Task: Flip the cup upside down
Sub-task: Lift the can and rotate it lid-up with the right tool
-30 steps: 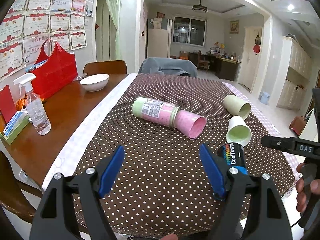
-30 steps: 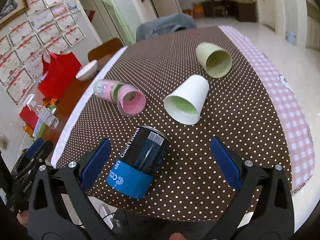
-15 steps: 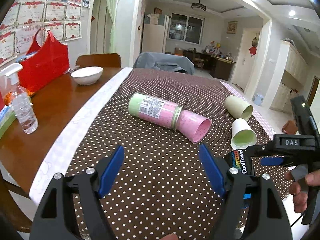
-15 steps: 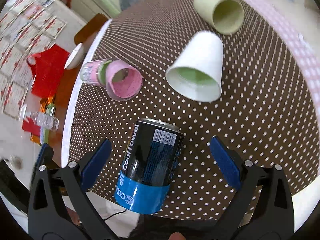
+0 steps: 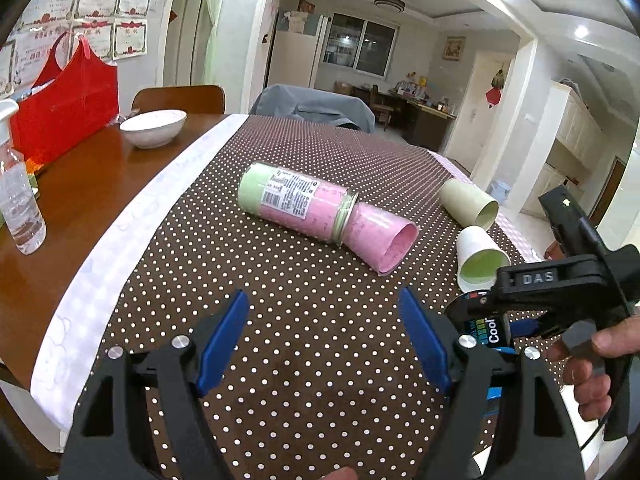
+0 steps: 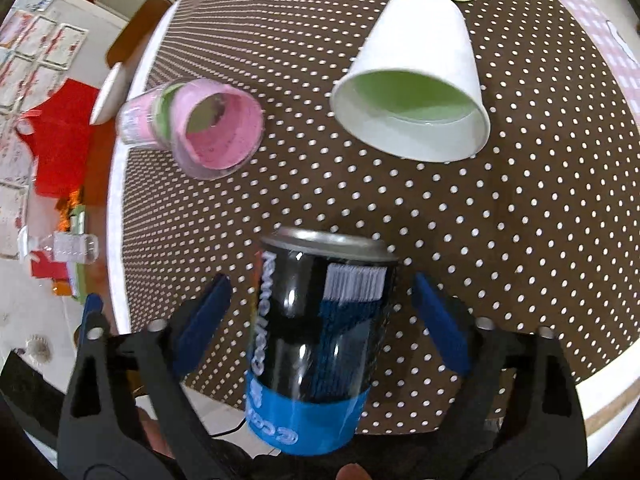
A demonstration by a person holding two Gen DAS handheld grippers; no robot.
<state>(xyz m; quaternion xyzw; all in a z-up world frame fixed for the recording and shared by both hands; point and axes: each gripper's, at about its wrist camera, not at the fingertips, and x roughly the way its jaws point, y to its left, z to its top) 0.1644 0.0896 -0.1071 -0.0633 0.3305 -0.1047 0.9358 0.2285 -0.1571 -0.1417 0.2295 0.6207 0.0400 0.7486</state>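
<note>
A black and blue can-shaped cup (image 6: 316, 344) lies on its side near the table's front edge, between the open blue pads of my right gripper (image 6: 322, 312), which straddles it without touching. In the left wrist view only part of it (image 5: 486, 330) shows behind the right gripper's body. A white paper cup (image 6: 416, 88) (image 5: 478, 256) lies on its side just beyond, mouth toward me. My left gripper (image 5: 324, 344) is open and empty over the dotted cloth to the left.
A pink and green tumbler (image 5: 316, 212) (image 6: 200, 132) and a pale green cup (image 5: 468, 202) lie on their sides on the brown dotted tablecloth (image 5: 260, 280). A white bowl (image 5: 154, 128), red bag (image 5: 66, 108) and spray bottle (image 5: 20, 204) stand on the bare wood at left.
My right gripper has moved forward and down over the black and blue cup, so the cup now sits between its pads. My left gripper has drifted slightly closer to the table.
</note>
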